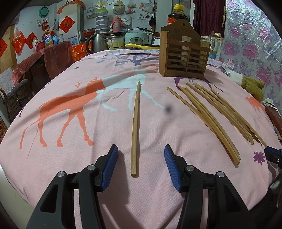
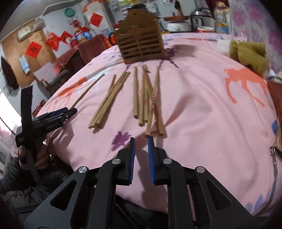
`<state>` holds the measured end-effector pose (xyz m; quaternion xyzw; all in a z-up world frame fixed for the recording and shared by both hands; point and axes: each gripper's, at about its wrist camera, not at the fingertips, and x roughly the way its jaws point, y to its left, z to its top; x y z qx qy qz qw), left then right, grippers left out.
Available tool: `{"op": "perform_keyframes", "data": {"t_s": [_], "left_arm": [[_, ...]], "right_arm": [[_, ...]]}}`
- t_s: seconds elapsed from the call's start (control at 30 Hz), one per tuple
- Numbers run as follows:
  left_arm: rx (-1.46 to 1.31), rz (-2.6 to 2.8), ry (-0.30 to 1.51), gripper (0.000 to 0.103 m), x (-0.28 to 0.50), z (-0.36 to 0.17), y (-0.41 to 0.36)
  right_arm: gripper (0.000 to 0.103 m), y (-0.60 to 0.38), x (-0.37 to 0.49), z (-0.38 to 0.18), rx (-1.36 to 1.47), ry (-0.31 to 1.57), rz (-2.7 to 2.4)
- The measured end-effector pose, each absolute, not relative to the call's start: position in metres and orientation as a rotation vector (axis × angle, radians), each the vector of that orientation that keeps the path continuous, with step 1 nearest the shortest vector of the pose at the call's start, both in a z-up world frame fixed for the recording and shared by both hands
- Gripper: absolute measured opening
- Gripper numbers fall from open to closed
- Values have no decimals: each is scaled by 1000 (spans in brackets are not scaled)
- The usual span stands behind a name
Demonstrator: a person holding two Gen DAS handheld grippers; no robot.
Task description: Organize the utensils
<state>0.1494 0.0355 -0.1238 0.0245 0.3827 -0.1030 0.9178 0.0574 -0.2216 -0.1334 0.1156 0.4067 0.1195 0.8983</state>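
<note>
A single wooden chopstick [image 1: 135,126] lies lengthwise on the pink cloth, its near end between the fingers of my left gripper [image 1: 141,155], which is open with neither blue pad touching it. To the right lie several more chopsticks [image 1: 211,112]. The slatted wooden holder [image 1: 183,54] stands upright at the back. In the right wrist view my right gripper [image 2: 141,149] hovers low with only a narrow gap and nothing between its pads. The near end of a printed chopstick [image 2: 149,114] lies just ahead of its tips. A second bunch of chopsticks [image 2: 109,100] lies further left, near the left gripper [image 2: 70,111].
A brownish-yellow plush cloth [image 2: 250,54] sits at the back right of the table. A dark sauce bottle [image 1: 178,15], a kettle [image 1: 97,42] and a rice cooker [image 1: 135,37] stand behind the holder. A hand [image 2: 40,158] grips the left tool's handle at the table's near edge.
</note>
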Motion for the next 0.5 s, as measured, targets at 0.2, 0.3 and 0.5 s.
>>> {"op": "perform_keyframes", "data": {"t_s": [0.2,0.3,0.5], "left_arm": [[51,-214,786,58,149,-124,35],[61,-209,783,60,149,-125,34],[63,-209,783,59,148,-126,34]], "right_arm": [[18,-236,68,-139,300,851,173],[17,-237,70,-141,307,850,164],[12,-233,69,-139,267,828,123]]}}
